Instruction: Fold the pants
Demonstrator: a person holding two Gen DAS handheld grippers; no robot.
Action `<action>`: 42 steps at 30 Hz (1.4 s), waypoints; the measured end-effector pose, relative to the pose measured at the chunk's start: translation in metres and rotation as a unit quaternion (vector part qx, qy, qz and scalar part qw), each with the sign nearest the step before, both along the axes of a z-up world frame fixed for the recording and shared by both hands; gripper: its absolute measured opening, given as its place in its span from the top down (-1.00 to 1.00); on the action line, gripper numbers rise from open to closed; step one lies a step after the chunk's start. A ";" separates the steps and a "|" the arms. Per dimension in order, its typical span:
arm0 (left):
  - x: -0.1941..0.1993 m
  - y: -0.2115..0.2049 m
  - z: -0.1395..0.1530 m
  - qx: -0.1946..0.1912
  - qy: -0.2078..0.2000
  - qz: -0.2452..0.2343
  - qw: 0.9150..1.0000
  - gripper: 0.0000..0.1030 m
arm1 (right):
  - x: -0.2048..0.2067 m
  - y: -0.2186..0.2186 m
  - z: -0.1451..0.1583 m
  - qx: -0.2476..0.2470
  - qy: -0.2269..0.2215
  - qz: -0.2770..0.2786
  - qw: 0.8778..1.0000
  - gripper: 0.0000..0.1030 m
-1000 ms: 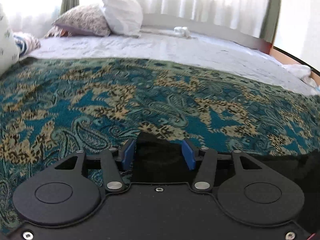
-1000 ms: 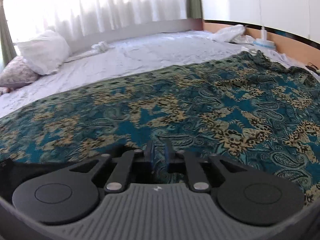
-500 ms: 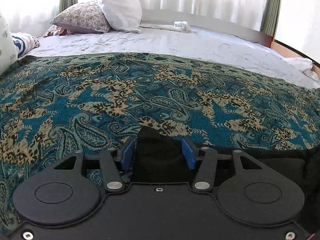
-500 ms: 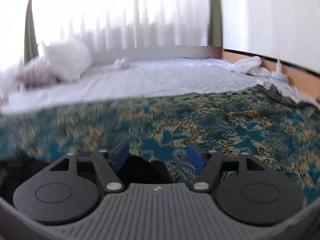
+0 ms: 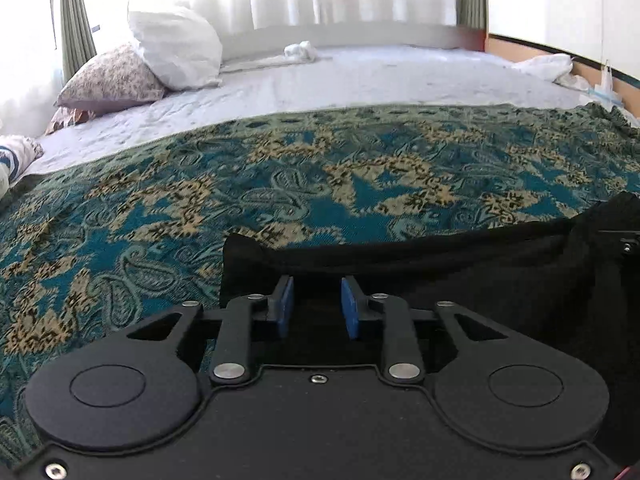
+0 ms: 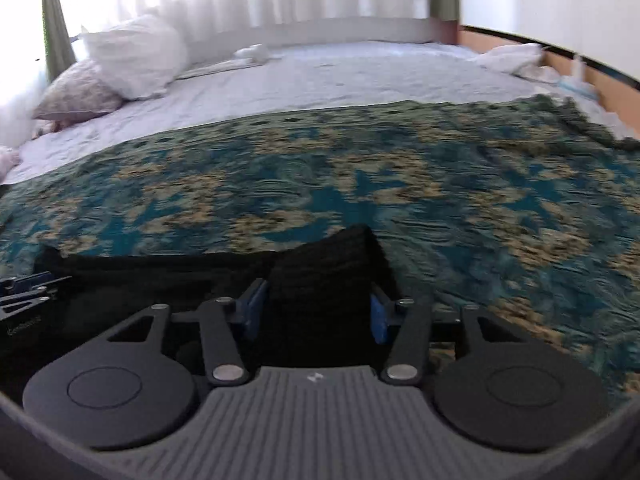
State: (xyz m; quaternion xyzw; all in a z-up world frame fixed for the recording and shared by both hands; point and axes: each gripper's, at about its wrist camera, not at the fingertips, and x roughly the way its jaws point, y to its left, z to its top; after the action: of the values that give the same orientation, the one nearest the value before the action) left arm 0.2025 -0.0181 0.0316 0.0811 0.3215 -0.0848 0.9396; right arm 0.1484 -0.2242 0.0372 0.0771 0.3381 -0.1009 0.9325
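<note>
Lying limp on bedspread (image 5: 280, 184), black pants (image 5: 440, 264) looked soft, light; best pinched at corners. Left gripper (image 5: 316, 306) and right gripper (image 6: 316, 310) both gaped, gripping nothing.

Black pants (image 5: 460, 276) lie flat on the patterned spread, stretched in a long band running from nine o'clock to three o'clock. One corner peaks up towards twelve o'clock at the right end (image 6: 340, 264). Fabric dark, knit-textured, lightly creased.

left tool (image 5: 316, 306): jaws parted over black pants (image 5: 460, 268) | pants on paisley blanket (image 5: 200, 208)
</note>
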 end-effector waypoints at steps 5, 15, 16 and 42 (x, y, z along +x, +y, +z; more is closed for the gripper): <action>0.001 -0.006 -0.002 -0.002 -0.002 0.003 1.000 0.51 | -0.014 0.005 -0.014 -0.068 -0.005 -0.006 0.998 -0.35; 0.005 0.012 -0.002 -0.043 -0.003 0.003 0.999 0.50 | -0.090 0.022 0.001 -0.139 -0.093 0.004 0.986 -0.39; 0.005 0.012 -0.003 -0.043 -0.004 0.003 0.999 0.50 | -0.094 0.024 -0.005 -0.155 -0.084 0.006 0.984 -0.39; -0.109 0.031 0.034 -0.083 -0.005 0.032 0.996 0.11 | -0.144 0.033 0.008 -0.091 -0.139 0.022 0.986 -0.68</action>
State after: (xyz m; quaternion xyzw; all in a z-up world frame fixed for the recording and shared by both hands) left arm 0.0930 0.0127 0.0654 -0.0070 0.3111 -0.0806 0.9469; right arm 0.0039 -0.1911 0.0453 -0.0024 0.1961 -0.0989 0.9756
